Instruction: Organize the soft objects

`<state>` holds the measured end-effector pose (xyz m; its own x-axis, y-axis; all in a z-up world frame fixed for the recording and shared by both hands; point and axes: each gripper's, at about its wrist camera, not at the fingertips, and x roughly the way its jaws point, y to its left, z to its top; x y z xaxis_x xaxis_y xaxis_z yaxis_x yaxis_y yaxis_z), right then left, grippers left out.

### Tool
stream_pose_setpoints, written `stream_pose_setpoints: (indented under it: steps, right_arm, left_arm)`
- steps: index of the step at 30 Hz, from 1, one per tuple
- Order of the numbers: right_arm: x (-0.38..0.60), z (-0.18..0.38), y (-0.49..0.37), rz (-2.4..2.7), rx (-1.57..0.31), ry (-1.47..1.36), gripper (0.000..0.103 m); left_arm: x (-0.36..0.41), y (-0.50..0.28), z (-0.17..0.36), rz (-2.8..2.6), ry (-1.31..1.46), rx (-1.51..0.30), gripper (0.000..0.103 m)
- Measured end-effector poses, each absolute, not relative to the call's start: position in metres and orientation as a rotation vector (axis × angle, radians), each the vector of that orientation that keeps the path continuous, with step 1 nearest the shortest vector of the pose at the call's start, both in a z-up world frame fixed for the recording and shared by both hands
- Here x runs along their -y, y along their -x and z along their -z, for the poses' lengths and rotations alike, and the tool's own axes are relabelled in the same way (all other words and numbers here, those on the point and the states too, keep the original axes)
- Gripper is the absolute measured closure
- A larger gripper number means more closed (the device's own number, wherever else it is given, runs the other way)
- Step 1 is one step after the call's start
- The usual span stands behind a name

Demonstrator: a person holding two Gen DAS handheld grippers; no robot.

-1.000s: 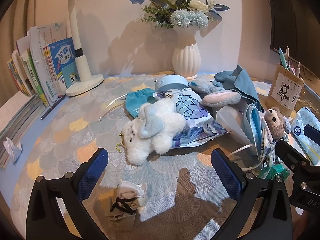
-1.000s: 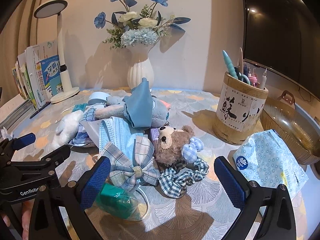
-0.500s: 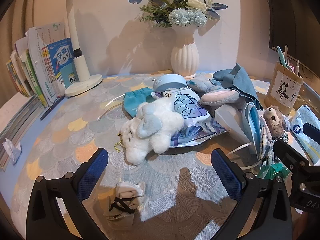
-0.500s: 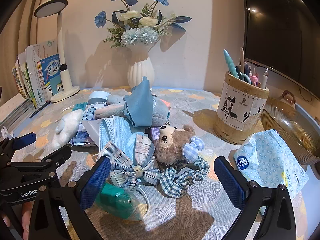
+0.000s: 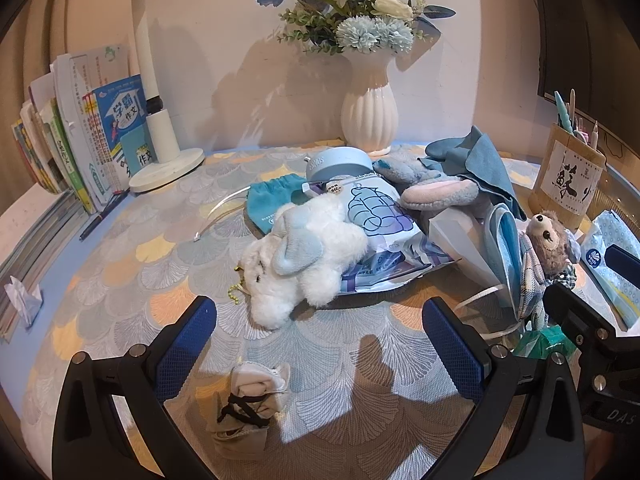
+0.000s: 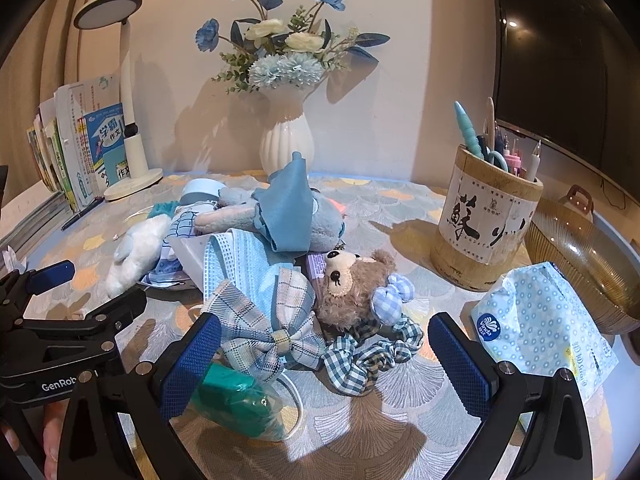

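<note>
On table point(image 5: 132, 280) | both hand-held grippers wide open, empty | white plush point(image 5: 304, 256), bear point(image 6: 352, 292), bow point(image 6: 264, 316) piled ahead.

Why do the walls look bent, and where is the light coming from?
Both wrist views are fisheye, so edges bow. Left wrist view: the vase throws a shadow leftward onto the wall. Right wrist view: the pen holder shadows leftward too; a glare spot shows on the dark screen.
</note>
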<state>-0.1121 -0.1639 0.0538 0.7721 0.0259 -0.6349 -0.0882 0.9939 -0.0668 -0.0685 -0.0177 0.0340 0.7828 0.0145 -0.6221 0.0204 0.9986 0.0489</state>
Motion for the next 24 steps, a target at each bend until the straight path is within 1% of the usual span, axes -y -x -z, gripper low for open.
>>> stream_pose_setpoints:
  steps: [24]
  right_arm:
    - [0.1623,-0.0515,0.1114,-0.068,-0.703,0.091,0.0]
  left_arm:
    - [0.0187,0.0661,-0.0342,0.007,-0.057,-0.678,0.0]
